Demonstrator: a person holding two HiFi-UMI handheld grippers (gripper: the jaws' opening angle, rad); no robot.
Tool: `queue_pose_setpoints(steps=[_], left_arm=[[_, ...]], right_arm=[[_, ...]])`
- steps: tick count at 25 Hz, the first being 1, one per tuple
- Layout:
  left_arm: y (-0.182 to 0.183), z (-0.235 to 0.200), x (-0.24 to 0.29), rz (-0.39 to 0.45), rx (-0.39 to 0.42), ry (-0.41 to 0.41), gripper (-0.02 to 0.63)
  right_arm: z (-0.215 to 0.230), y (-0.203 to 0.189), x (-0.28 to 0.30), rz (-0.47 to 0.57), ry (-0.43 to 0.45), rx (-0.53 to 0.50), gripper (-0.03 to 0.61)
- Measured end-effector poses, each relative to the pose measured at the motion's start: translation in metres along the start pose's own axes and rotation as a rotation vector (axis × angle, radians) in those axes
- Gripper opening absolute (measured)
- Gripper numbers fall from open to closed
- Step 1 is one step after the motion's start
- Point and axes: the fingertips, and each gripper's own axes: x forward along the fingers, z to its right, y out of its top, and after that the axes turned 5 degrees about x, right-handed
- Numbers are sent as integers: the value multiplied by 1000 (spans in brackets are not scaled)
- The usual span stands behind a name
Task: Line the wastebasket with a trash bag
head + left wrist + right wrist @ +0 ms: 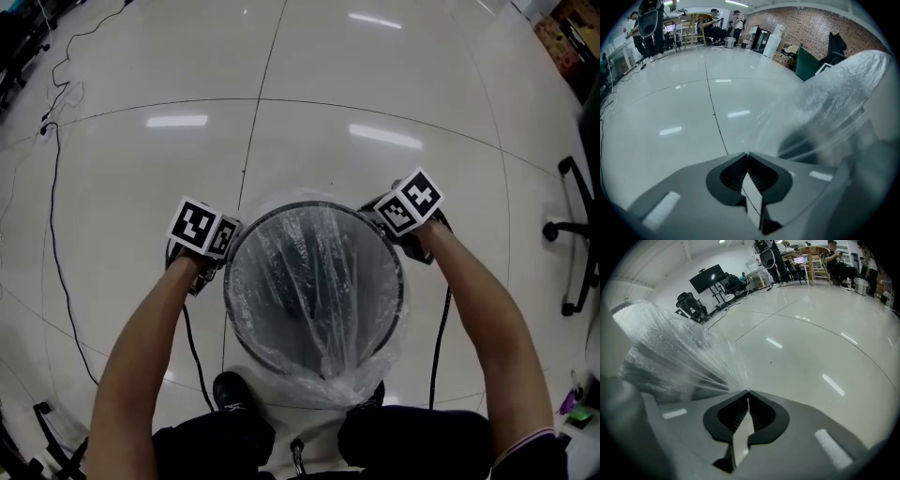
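A round dark wastebasket (400, 292) stands on the glossy floor between my feet. A clear trash bag (319, 281) hangs inside it, and its film is folded out over the rim, bunched at the near side. My left gripper (217, 251) sits at the basket's left rim, my right gripper (401, 230) at the right rim, both pointing steeply down. In the left gripper view the jaws (747, 154) are closed, with the bag film (825, 108) stretching off to the right from their tips. In the right gripper view the closed jaws (748, 392) pinch the film (675, 352), which fans out leftward.
A black cable (56, 234) runs across the floor at left. An office chair base (574, 234) stands at the right edge. My dark shoe (230, 389) is next to the basket's near side. People, chairs (693, 33) and a monitor (708, 277) are far off.
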Motion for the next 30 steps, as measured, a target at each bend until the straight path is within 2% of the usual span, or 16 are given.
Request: queue_pose_setpoints(steps=[11, 17, 26, 30], left_arm=[[-20, -6, 11, -40, -21, 8, 12], [-16, -4, 8, -7, -51, -25, 15], [-2, -3, -9, 58, -54, -22, 151], [2, -2, -22, 81, -48, -15, 161]], right_arm=[[8, -19, 18, -38, -12, 34, 2], [11, -17, 16, -27, -20, 36, 5], [10, -10, -5, 18, -29, 55, 160], [12, -7, -23, 59, -41, 77, 193]])
